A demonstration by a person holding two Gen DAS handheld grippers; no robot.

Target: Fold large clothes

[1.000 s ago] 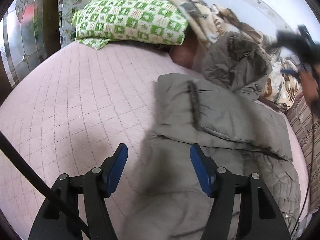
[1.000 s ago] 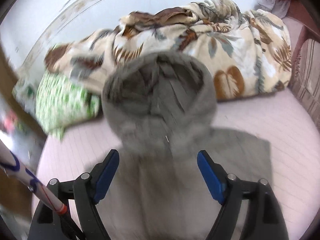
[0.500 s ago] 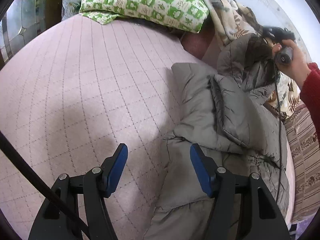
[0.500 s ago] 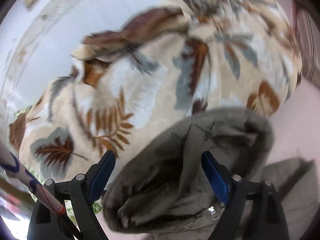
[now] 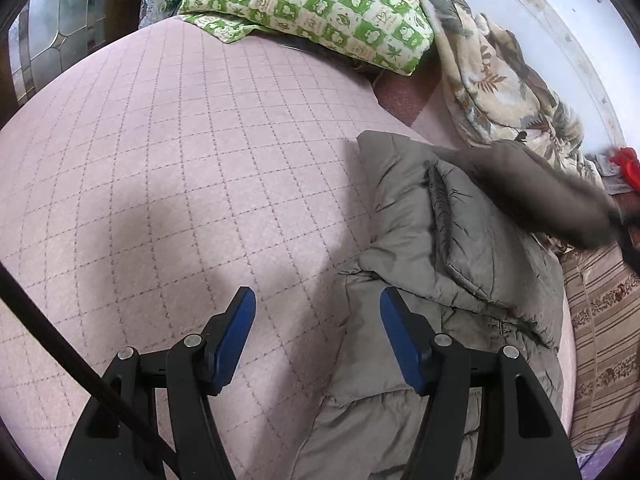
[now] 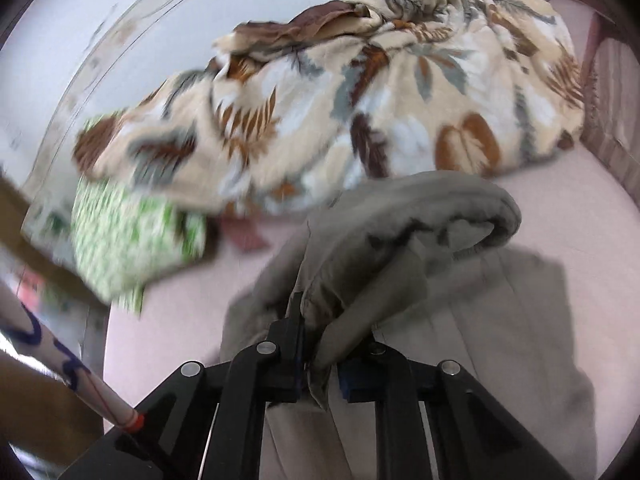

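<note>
A large grey padded jacket (image 5: 448, 264) lies partly folded on the pink quilted bed (image 5: 180, 168), at the right of the left wrist view. My left gripper (image 5: 318, 332) is open and empty, held above the jacket's left edge. My right gripper (image 6: 318, 354) is shut on the jacket's grey hood (image 6: 400, 240) and holds it lifted off the bed. The hood also shows, blurred, in the left wrist view (image 5: 536, 196), stretched to the right over the jacket body.
A green-and-white patterned pillow (image 5: 316, 4) lies at the head of the bed. A beige leaf-print blanket (image 6: 360, 92) is bunched along the white wall. A striped cushion (image 5: 604, 320) borders the bed's right side. A dark headboard with glass (image 5: 60, 28) stands at the left.
My right gripper has closed on the hood, which it earlier only framed with open jaws, and has pulled it away from the blanket. My left gripper stayed open and shifted slightly left of the jacket.
</note>
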